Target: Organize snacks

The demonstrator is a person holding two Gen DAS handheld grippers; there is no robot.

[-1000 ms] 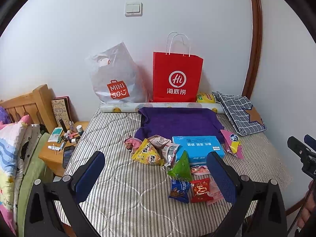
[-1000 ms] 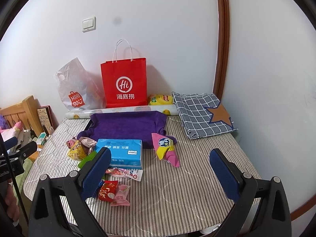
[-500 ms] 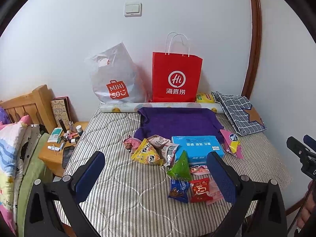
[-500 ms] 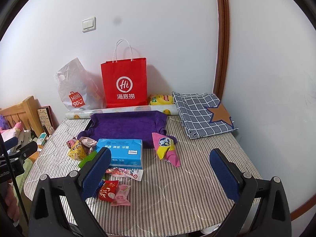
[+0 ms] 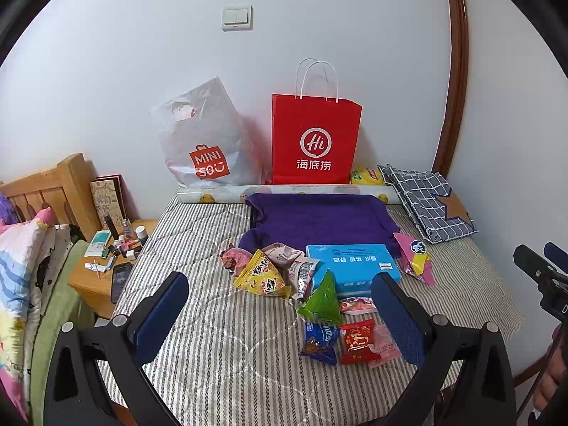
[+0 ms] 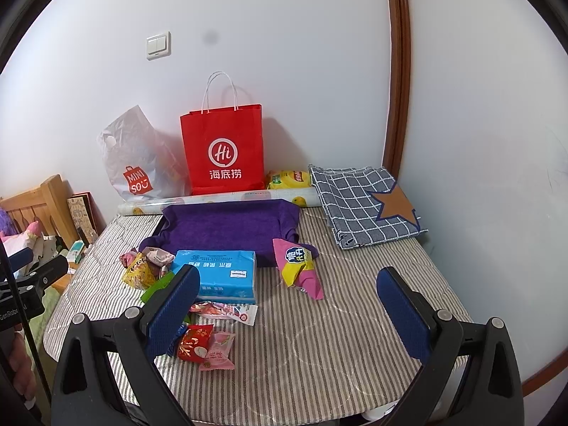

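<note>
Several snack packets lie on a striped mattress: a yellow one, a green one, a blue one, a red one and a pink-yellow one. A blue tissue pack sits among them. My left gripper is open and empty, held above the mattress's near edge. My right gripper is open and empty too; the red packet and the pink-yellow packet lie ahead of it.
A red paper bag and a white plastic bag stand against the back wall. A purple cloth and a checked cloth lie behind the snacks. A cluttered wooden nightstand stands at the left.
</note>
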